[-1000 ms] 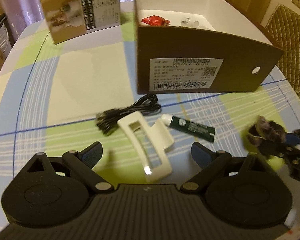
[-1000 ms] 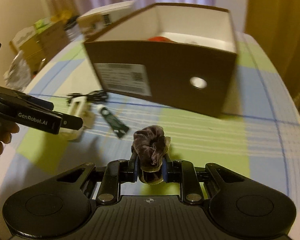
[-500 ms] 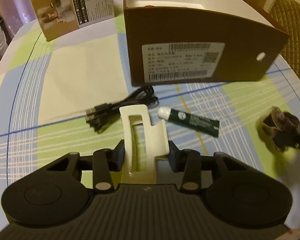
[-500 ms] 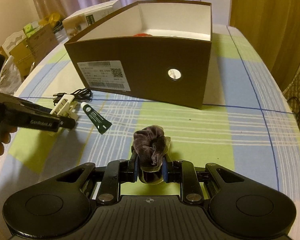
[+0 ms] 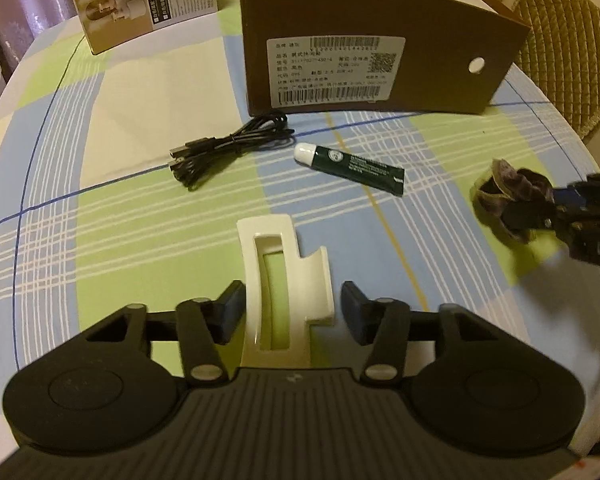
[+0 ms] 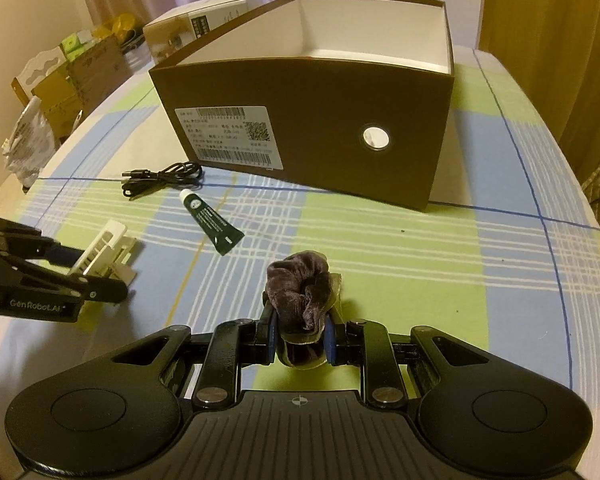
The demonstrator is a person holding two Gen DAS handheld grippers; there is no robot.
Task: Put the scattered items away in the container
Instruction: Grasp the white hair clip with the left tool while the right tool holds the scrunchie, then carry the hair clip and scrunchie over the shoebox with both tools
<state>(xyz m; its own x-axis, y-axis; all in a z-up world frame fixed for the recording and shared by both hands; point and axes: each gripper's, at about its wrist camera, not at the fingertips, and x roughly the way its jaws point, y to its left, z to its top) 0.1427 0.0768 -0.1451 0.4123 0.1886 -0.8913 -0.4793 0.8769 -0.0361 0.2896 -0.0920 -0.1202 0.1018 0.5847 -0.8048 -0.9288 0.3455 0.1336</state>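
Note:
The open brown cardboard box [image 5: 440,52] [image 6: 320,120] stands at the far side of the checked tablecloth. My left gripper [image 5: 288,312] [image 6: 88,274] is shut on a white plastic holder [image 5: 284,276] [image 6: 104,254], held just above the cloth. In front of the box lie a coiled black cable [image 5: 232,148] [image 6: 160,174] and a dark green tube [image 5: 352,164] [image 6: 212,220] with a white cap. To the right, my right gripper [image 6: 300,340] [image 5: 552,216] is shut on a dark velvet scrunchie [image 6: 300,296] [image 5: 508,196]. From here the box's contents are hidden.
A small printed carton [image 5: 148,0] [image 6: 204,20] stands left of the brown box. A quilted chair [image 5: 572,40] is past the table's right edge. Cartons and bags [image 6: 60,80] sit off the table to the left. The rounded table edge curves close on both sides.
My left gripper went from open to shut on the white holder and drew it back from the cable. The right gripper kept hold of the scrunchie and sank lower before the box.

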